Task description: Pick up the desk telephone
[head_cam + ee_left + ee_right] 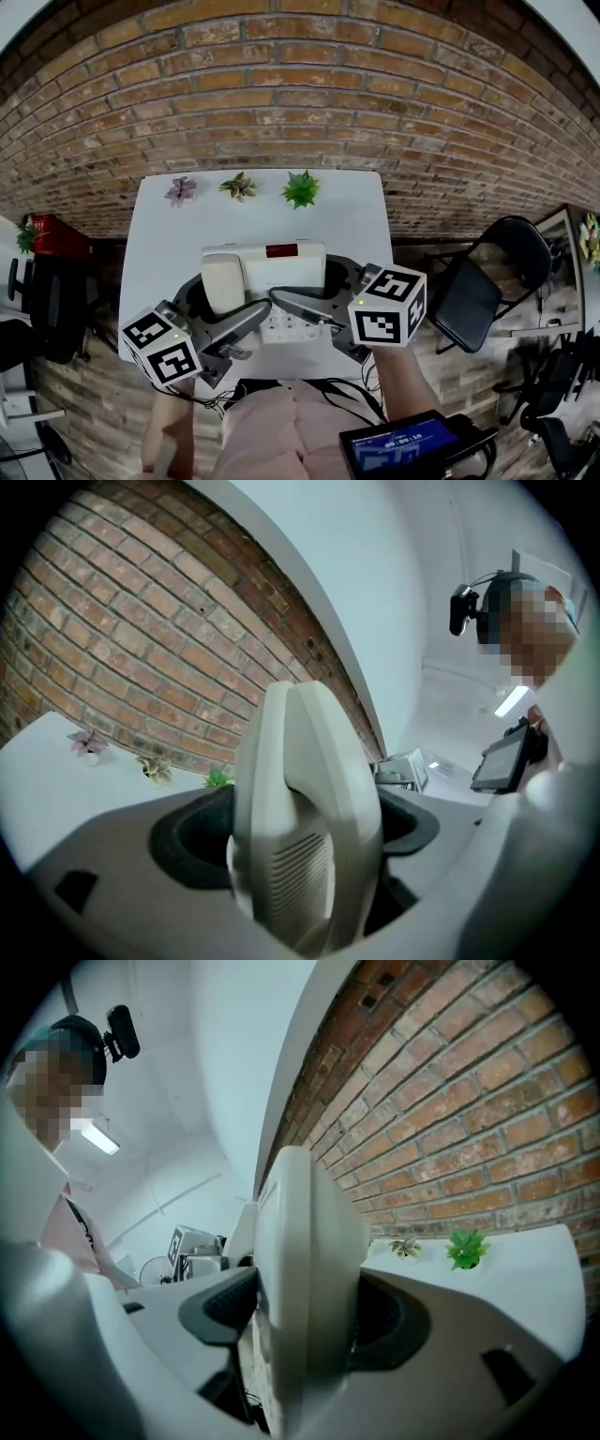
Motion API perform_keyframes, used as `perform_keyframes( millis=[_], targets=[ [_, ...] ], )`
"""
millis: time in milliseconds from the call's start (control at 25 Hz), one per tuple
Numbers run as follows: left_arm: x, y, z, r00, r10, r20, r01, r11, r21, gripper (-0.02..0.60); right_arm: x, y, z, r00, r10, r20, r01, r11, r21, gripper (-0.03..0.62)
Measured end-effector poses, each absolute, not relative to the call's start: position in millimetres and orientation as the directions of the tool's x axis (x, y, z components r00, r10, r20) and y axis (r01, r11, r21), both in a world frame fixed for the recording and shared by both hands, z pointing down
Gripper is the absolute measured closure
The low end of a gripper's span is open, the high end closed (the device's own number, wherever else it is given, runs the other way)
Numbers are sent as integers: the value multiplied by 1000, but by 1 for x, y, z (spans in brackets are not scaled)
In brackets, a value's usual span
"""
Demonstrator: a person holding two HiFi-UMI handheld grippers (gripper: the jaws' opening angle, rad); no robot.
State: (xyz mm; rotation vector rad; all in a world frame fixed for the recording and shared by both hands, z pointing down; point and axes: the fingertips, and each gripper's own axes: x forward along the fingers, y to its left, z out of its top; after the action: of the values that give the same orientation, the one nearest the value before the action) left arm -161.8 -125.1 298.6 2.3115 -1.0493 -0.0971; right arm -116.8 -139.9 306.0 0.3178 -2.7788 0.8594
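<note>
while the desk telephone (267, 272) is gripped from both ends, it is held off the white table (347, 216), over the table's near half. the left gripper (220, 305) is clenched on the telephone's left end, where the rounded handset (223, 281) lies, and the right gripper (328, 295) is clenched on the opposite end; in each gripper view the smooth off-white plastic body is seen edge-on, pressed between two cupped black pads (192, 841) set in curved grey jaws. a patch of fine ribbed slots (300, 874) is shown on the casing in the left gripper view. from the head view the telephone is seen as a boxy slab with softened corners, a dark red strip (279, 250) near its far edge and a block of pale keys (286, 326) near its front. a cube with black-and-white square markers (387, 307) is carried on each gripper. three small leafy plants are lined up along the table's far edge, one purplish (181, 190), one pale green (238, 186) and one bright green (300, 188). a rough red brick wall (300, 94) is seen behind them, and a black folding chair (478, 281) is stood to the right of the table.
</note>
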Motion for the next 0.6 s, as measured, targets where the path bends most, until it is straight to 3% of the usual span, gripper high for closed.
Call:
perform_keyframes(
  millis=[600],
  targets=[
    [-143, -121, 287, 677, -712, 187, -682, -511, 524, 132, -99, -136, 294, -957, -144, 253, -260, 815, -519, 301]
  ],
)
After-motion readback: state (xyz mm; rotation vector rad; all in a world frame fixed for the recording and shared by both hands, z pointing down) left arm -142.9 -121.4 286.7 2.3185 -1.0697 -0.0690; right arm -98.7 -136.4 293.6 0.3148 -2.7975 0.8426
